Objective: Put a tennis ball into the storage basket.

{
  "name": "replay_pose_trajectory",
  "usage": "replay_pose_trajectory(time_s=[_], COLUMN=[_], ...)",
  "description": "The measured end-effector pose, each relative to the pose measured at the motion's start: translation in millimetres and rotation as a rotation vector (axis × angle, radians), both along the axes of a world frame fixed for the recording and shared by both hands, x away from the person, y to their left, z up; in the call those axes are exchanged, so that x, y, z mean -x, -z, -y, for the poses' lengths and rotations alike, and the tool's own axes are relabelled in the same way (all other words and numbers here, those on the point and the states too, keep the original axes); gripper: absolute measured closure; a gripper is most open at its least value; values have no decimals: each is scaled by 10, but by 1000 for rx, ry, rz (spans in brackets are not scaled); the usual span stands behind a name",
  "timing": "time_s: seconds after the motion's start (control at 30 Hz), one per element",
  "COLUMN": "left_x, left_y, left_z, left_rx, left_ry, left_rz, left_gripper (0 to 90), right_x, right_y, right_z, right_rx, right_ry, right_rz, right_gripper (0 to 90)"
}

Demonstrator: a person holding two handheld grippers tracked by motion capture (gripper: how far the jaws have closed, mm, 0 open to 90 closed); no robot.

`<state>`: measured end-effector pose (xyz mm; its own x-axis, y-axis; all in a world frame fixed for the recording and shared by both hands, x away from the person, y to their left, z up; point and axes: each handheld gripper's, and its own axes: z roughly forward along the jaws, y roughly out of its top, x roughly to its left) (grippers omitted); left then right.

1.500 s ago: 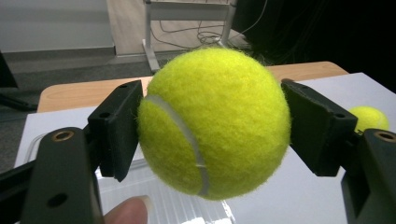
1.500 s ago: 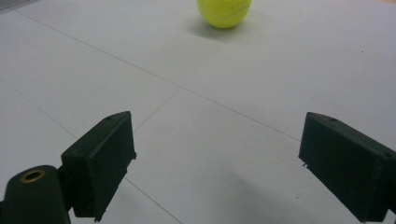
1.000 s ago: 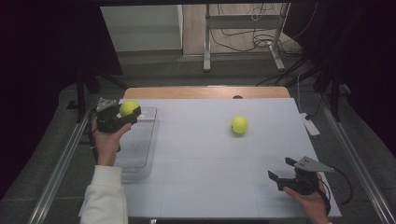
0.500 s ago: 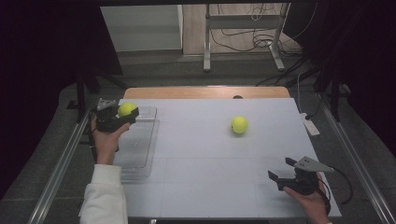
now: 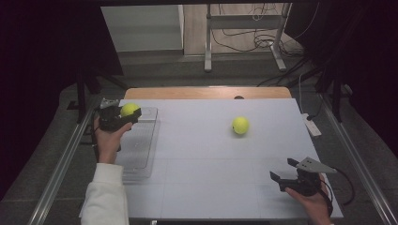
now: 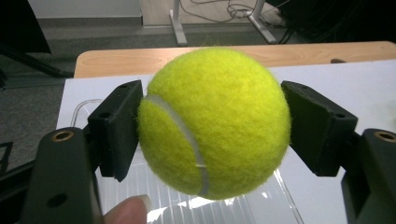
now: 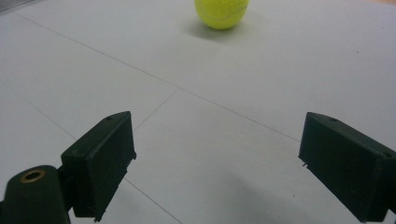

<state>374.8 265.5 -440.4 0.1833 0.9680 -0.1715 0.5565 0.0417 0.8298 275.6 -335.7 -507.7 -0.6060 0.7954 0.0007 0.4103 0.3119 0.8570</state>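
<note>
Left gripper view: tennis ball point(image 6: 215, 123), seam running top-left to bottom-right.

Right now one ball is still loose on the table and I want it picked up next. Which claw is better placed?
The right claw. Its jaws stand open and empty, aimed at the loose ball. The left claw is shut on the other ball above the clear tray.
</note>
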Motion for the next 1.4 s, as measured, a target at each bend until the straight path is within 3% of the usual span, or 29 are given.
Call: replay_pose_trajectory(time_s=[0.43,0.97,1.4], left_x=[-232,-329,-435], left_y=[133,232,368], left_z=[-17,13,37], left_rx=[-34,-47,-72], left_ry=[0,4,7], left_rz=[-111,-157,-221], left_gripper=[259,258,258], right_x=[-4,-8,-10], right_y=[-2,4,7], right_z=[11,1,3], right_rx=[-2,-1,1], right_ry=[-2,-4,-2], right_rz=[0,-1,-4], right_gripper=[106,106,106])
